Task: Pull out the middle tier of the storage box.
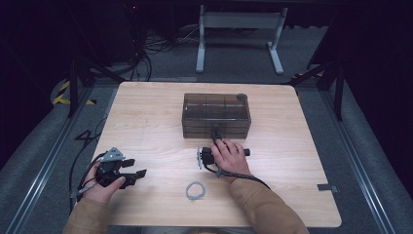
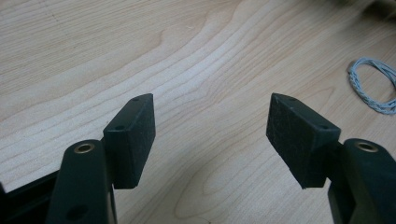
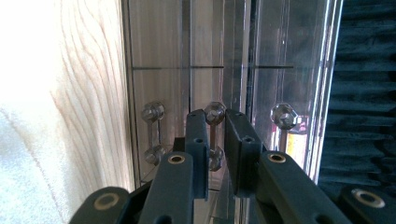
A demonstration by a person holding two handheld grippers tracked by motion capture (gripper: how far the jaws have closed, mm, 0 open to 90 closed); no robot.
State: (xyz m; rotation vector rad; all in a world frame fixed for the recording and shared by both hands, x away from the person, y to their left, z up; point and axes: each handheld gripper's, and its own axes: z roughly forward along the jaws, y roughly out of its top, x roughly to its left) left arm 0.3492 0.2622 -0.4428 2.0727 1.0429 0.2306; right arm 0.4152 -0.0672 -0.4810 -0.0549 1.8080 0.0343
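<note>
Where drawers stack: three handles [image 3: 214, 135].

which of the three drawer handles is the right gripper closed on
The middle handle sits between the right gripper pads; the two handles either side stand free.

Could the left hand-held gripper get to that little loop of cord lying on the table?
Probably yes. The left hand-held gripper is open, and only bare table lies between it and the cord loop; the right hand is busy at the clear drawer box.

drawer box [image 1: 216, 115] mid-table [image 1: 146, 117] | cord loop [image 1: 195, 190] near front edge, before box
</note>
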